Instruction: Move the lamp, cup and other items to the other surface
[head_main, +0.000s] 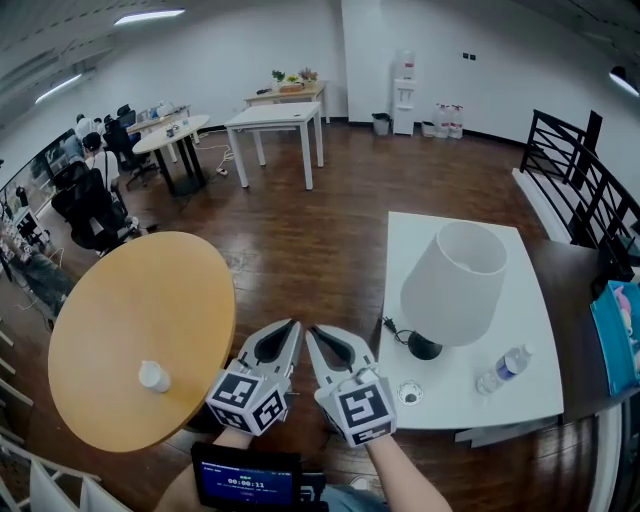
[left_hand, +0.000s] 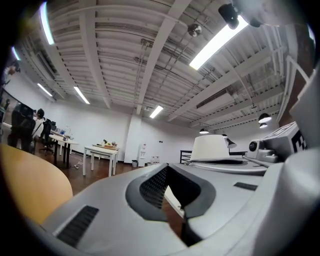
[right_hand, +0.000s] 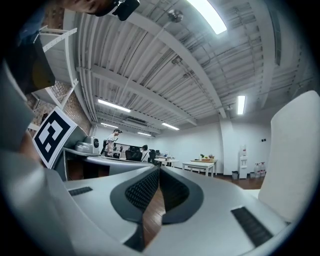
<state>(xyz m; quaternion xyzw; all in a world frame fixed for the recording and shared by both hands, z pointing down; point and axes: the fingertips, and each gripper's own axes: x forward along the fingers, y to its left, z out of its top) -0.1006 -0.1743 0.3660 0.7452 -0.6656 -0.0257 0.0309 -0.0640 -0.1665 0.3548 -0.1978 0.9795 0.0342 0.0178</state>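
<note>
A lamp with a white shade (head_main: 455, 283) and black base (head_main: 424, 347) stands on the white rectangular table (head_main: 540, 330) at the right. Near it lie a clear water bottle (head_main: 503, 369) and a small round item (head_main: 408, 394). A white cup (head_main: 153, 376) sits on the round wooden table (head_main: 120, 320) at the left. My left gripper (head_main: 292, 328) and right gripper (head_main: 314, 334) hang side by side over the floor between the two tables. Both point level, are shut and hold nothing. The left gripper view (left_hand: 166, 168) shows the lampshade (left_hand: 211, 148) ahead. In the right gripper view (right_hand: 158, 168) the shade (right_hand: 295, 155) fills the right edge.
A blue box (head_main: 615, 335) lies past the white table's right side, beside a black railing (head_main: 575, 160). White tables (head_main: 275, 120) and a water dispenser (head_main: 404, 95) stand at the back. People sit at desks with office chairs (head_main: 85, 205) at the far left. Dark wood floor runs between the tables.
</note>
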